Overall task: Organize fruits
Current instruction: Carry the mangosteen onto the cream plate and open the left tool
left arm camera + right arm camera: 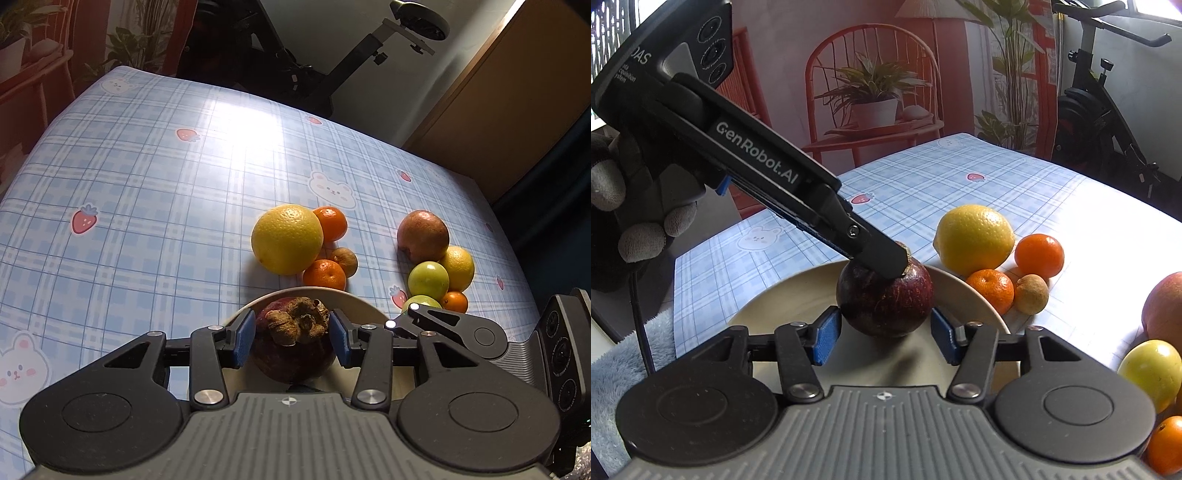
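Note:
A dark purple mangosteen (pixel 291 354) with a dried brown calyx rests in a cream plate (pixel 354 300). My left gripper (pixel 292 338) straddles it from above, blue pads close beside it without pressing, so it is open. In the right wrist view the mangosteen (pixel 884 299) sits between the pads of my right gripper (pixel 885 334), which is open with a thin gap at the right pad. One left gripper finger (pixel 875 251) lies over the fruit's top. A right gripper finger (pixel 447 323) shows at the plate's right.
Beyond the plate lie a big yellow citrus (pixel 287 239), two tangerines (pixel 330 223) and a small brown fruit (pixel 345 261). To the right are a red fruit (pixel 423 236), a lemon (pixel 460 267) and a green fruit (pixel 428 281). A gloved hand (pixel 639 229) holds the left gripper.

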The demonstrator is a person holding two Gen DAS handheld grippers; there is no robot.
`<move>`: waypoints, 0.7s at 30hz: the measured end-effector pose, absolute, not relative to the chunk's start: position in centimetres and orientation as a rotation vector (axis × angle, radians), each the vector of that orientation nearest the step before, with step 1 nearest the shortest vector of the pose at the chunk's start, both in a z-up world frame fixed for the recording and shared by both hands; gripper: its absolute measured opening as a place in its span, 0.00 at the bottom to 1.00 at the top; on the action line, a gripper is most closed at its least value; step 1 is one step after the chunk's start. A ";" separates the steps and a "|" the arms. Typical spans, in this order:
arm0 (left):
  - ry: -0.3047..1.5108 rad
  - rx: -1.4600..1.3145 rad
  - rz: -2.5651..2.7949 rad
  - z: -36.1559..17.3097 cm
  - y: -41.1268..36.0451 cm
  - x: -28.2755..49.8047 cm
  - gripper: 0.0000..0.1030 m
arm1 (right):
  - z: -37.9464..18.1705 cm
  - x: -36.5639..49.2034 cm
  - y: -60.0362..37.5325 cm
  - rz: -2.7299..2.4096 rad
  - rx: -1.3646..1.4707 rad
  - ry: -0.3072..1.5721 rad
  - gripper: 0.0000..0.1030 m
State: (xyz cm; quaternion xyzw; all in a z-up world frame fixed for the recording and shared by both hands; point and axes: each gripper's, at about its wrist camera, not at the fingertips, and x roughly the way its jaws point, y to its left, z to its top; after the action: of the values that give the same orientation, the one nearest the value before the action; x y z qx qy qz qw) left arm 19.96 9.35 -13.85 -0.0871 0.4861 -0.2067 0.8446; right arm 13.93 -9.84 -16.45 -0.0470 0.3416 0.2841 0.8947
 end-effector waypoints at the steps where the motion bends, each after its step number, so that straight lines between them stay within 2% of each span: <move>1: 1.025 -0.180 -0.434 -13.8 9.3 19.9 0.46 | -16.5 13.9 -9.8 0.590 -0.105 0.706 0.53; 21: 1.011 -0.154 -0.420 -14.1 8.6 20.1 0.51 | -17.1 14.5 -9.9 0.557 -0.104 0.710 0.52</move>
State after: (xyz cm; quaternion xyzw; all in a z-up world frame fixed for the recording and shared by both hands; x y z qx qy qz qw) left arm 20.06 8.55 -14.11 -0.0734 0.4801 -0.1993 0.8511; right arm 14.54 -9.88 -17.10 -0.0502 0.3431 0.2690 0.8986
